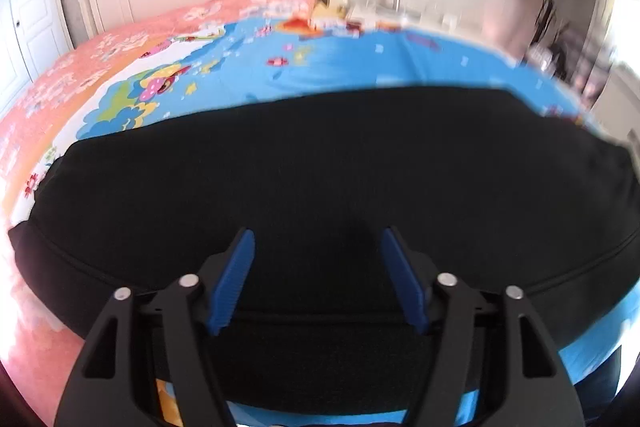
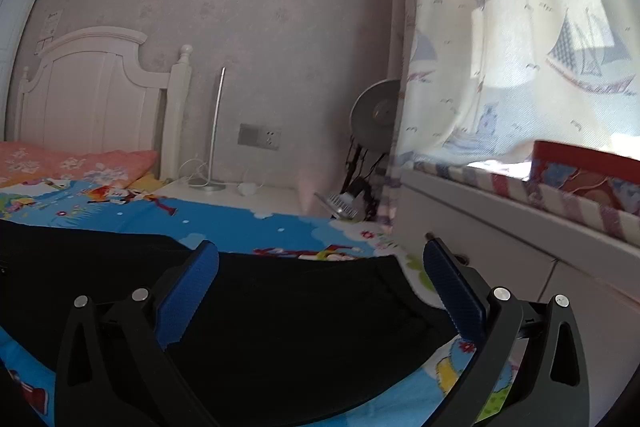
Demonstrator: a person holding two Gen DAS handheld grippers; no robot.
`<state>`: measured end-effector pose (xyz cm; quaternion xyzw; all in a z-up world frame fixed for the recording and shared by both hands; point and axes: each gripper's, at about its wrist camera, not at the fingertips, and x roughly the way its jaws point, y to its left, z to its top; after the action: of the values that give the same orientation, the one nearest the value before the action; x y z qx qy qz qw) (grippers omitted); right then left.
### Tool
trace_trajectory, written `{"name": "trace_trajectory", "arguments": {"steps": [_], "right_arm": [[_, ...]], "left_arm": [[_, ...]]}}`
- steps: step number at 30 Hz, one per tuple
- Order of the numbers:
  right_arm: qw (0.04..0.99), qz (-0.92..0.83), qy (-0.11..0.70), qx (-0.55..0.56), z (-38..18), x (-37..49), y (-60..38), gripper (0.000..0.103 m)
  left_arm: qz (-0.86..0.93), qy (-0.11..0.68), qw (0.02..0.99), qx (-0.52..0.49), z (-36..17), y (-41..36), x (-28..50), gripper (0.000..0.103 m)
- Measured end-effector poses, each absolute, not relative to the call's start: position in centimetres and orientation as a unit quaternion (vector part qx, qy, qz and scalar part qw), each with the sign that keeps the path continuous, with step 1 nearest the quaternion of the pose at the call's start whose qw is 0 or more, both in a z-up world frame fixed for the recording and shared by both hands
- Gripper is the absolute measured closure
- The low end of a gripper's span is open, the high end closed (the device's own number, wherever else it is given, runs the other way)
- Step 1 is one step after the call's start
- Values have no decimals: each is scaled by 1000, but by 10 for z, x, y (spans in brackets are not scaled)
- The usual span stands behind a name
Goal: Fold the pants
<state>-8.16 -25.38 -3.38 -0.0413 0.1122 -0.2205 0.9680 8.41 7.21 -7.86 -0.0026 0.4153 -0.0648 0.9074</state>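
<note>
Black pants (image 1: 320, 167) lie spread flat across a bed with a blue cartoon-print sheet (image 1: 340, 63). My left gripper (image 1: 318, 239) hovers open just above the near part of the pants, its blue pads apart with nothing between them. In the right wrist view the same pants (image 2: 280, 315) lie on the sheet (image 2: 224, 223), ending near the bed's right side. My right gripper (image 2: 320, 255) is open wide over that end of the pants and holds nothing.
A pink pillow (image 1: 160, 23) and a white headboard (image 2: 92, 95) stand at the head of the bed. A nightstand (image 2: 240, 193) with a thin lamp sits beside it. A fan (image 2: 376, 115), a curtain (image 2: 500, 47) and a white window cabinet (image 2: 500, 251) stand at the right.
</note>
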Motion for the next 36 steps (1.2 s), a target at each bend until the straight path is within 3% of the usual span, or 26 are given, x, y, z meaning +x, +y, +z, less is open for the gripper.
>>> {"name": "trace_trajectory", "arguments": {"steps": [3, 9, 15, 20, 23, 24, 26, 28, 35, 36], "right_arm": [[967, -208, 148, 5, -37, -70, -268, 4], [957, -231, 171, 40, -38, -61, -281, 4], [945, -282, 167, 9, -36, -58, -271, 4], [965, -223, 132, 35, -36, -66, -270, 4], [968, -226, 112, -2, -34, -70, -262, 4], [966, -233, 108, -7, -33, -72, -260, 4], [964, -243, 107, -19, -32, -72, -259, 14], [961, -248, 117, -12, -32, -70, -262, 33], [953, -149, 221, 145, -48, -54, -300, 37], [949, -136, 233, 165, -52, -52, -305, 44]], "left_arm": [[-54, 403, 913, -6, -75, 84, 82, 2], [-25, 430, 902, -21, -78, 97, 83, 2], [17, 320, 946, 40, -63, 97, 61, 2], [-15, 304, 951, 48, -55, 95, 59, 3], [-33, 316, 948, 29, -52, 95, 60, 16], [-44, 314, 948, 19, -51, 94, 58, 25], [-43, 315, 948, 21, -50, 93, 60, 39], [-46, 324, 945, 22, -53, 89, 63, 54], [-60, 335, 940, 7, -55, 84, 64, 54], [-61, 335, 940, 6, -54, 84, 65, 54]]}}
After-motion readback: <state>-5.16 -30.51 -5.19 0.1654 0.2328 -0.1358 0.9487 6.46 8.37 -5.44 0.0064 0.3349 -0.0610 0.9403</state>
